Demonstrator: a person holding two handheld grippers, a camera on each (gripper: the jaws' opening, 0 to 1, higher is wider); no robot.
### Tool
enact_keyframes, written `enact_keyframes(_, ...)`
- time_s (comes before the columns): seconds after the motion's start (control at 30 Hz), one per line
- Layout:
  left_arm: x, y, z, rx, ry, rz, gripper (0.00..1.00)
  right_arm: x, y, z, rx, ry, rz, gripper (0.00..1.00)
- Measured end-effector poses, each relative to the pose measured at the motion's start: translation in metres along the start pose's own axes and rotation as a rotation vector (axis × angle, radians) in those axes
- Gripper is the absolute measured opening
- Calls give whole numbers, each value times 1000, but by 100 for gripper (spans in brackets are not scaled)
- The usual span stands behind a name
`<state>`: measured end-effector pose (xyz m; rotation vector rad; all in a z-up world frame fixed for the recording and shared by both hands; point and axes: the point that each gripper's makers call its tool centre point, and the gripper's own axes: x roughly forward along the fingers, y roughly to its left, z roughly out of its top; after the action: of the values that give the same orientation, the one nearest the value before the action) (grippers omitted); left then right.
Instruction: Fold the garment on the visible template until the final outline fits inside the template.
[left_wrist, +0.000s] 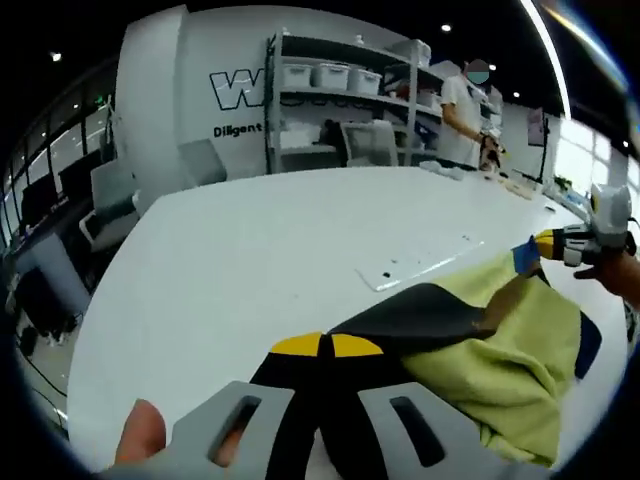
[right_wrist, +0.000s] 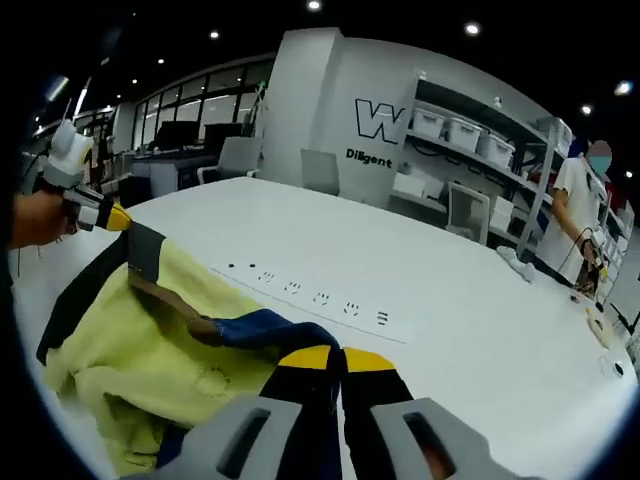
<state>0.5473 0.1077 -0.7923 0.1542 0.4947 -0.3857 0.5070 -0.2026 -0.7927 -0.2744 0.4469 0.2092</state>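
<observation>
The left gripper (left_wrist: 325, 345) has grey slotted jaw arms and black jaws capped with yellow tips; the tips meet with no gap and pinch a dark edge of the garment (left_wrist: 500, 350). The right gripper (right_wrist: 335, 358) is built the same, and its yellow tips are likewise pressed together on a dark fold of the garment (right_wrist: 170, 340).

In the left gripper view, the right gripper (left_wrist: 548, 245) appears at the far right, held in a hand (left_wrist: 625, 275), its yellow tip against a blue corner of the cloth. In the right gripper view, the left gripper (right_wrist: 105, 215) appears at the far left, gripped by a hand (right_wrist: 35, 220), its yellow tip at a dark blue-grey corner.

The garment is soft, matte fabric, mostly pale yellow-green with black and dark blue panels and a brown strip. It hangs slack and creased between the two grippers, with its lower part bunched on the table (left_wrist: 250, 250).

The table is a smooth, glossy white surface with a rounded edge. A clear flat strip (right_wrist: 320, 300) printed with small dark marks lies on it just beyond the garment.

Far behind stand metal shelves (left_wrist: 340, 100) carrying white bins, beside a white wall with large lettering. A person (left_wrist: 462, 115) in a white shirt stands at the far side of the table.
</observation>
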Motion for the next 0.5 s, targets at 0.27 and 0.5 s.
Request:
enact_keyframes(0.27,3,-4,-29,71,109,30,1,7,7,-24,-16,86,19,0)
enact_keyframes(0.5,-7,2,-38,8,148,43,16,0,12,-22,-29,90,36,0)
